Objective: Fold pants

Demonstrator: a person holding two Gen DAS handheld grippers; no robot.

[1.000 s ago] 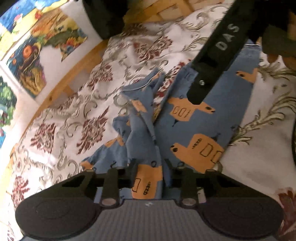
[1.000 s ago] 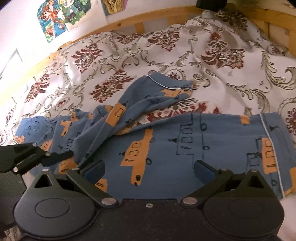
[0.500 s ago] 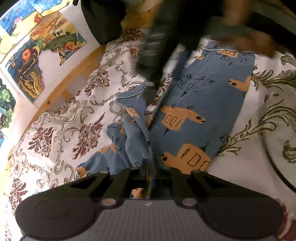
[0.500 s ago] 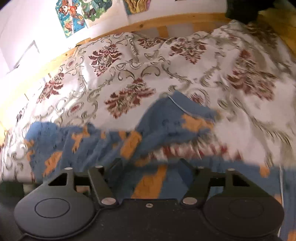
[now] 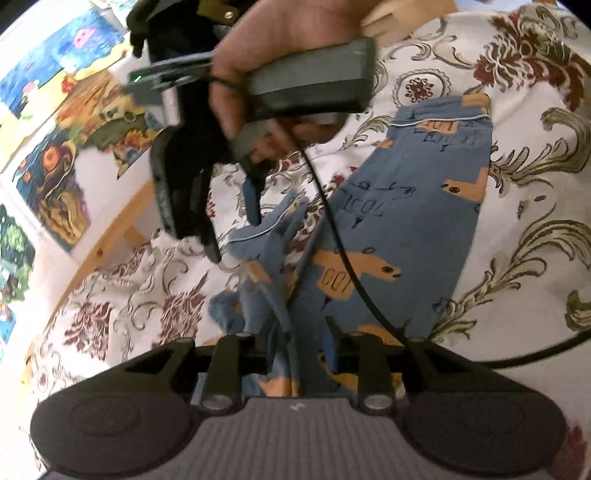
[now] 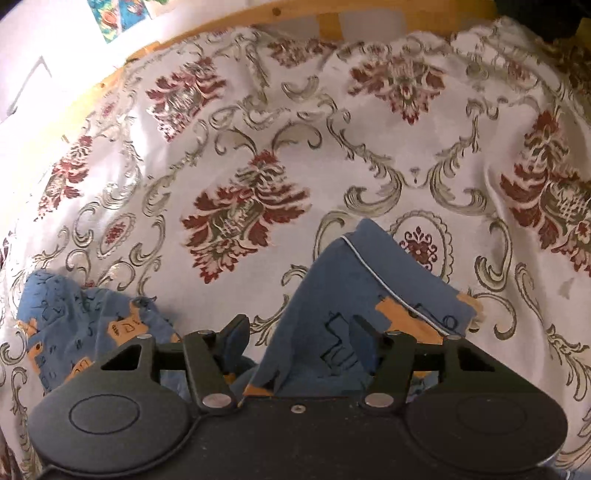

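Your bedspread (image 6: pixel 258 155) gives you plenty of bare patterned cloth ahead of the right gripper, bounded by the wooden bed frame (image 6: pixel 295 14) along the far edge and the wall with paintings (image 5: pixel 48 155) to the left. The pants (image 5: pixel 399 236) lie on it with 1 leg flat and smooth toward the right, the other leg twisted and bunched beside it. Since 1 second ago your right gripper (image 6: pixel 299 343) has swung away from the flat leg and over to the crumpled leg's cuff (image 6: pixel 388 280), which now sits raised between its jaws; they stand apart, not yet closed on it. Your left gripper (image 5: pixel 295 350) has narrowed its jaws onto a ridge of the bunched fabric, apparently pinching it. I judge you are set to stretch the twisted leg straight. Mind the cable (image 5: pixel 343 258) trailing across the pants from your hand (image 5: pixel 280 48).
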